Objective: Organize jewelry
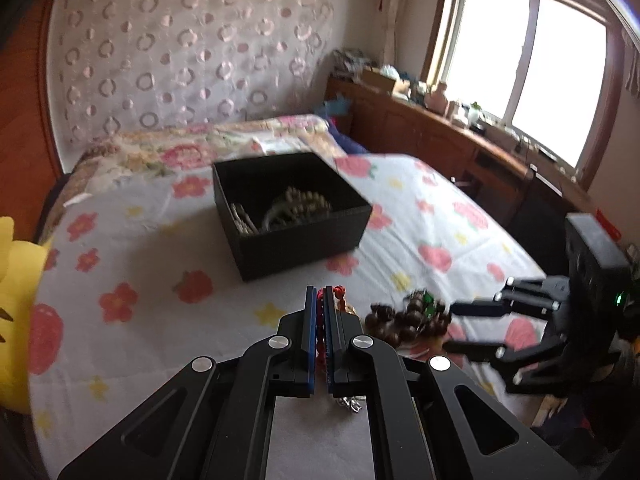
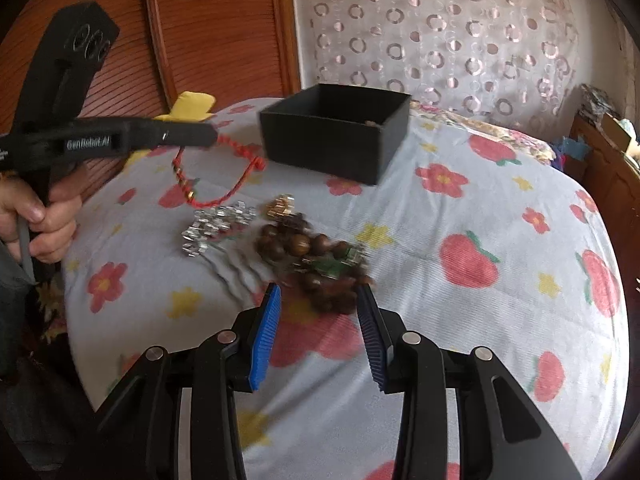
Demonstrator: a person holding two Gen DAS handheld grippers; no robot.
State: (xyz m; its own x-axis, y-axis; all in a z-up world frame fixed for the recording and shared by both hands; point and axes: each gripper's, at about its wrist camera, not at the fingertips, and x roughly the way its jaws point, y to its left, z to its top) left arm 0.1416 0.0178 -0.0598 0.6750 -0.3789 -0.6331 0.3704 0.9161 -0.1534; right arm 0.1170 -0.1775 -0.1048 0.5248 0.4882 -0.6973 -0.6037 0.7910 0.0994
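Observation:
A black open box (image 1: 288, 208) sits on the flowered bedsheet and holds beaded jewelry (image 1: 296, 204); it also shows in the right wrist view (image 2: 336, 132). My left gripper (image 1: 319, 300) is shut on a red cord bracelet (image 1: 320, 320), which hangs from it above the sheet in the right wrist view (image 2: 216, 184). My right gripper (image 2: 318, 296) is open, just short of a pile of dark brown wooden beads (image 2: 316, 264) with a green piece. A silver crystal piece (image 2: 218, 224) and a small gold piece (image 2: 282, 205) lie beside the beads.
A yellow plush toy (image 1: 16, 264) lies at the bed's left edge. A wooden headboard (image 2: 216, 28) and patterned curtain (image 1: 192, 48) stand behind. A wooden cabinet (image 1: 440, 132) with clutter runs under the window on the right.

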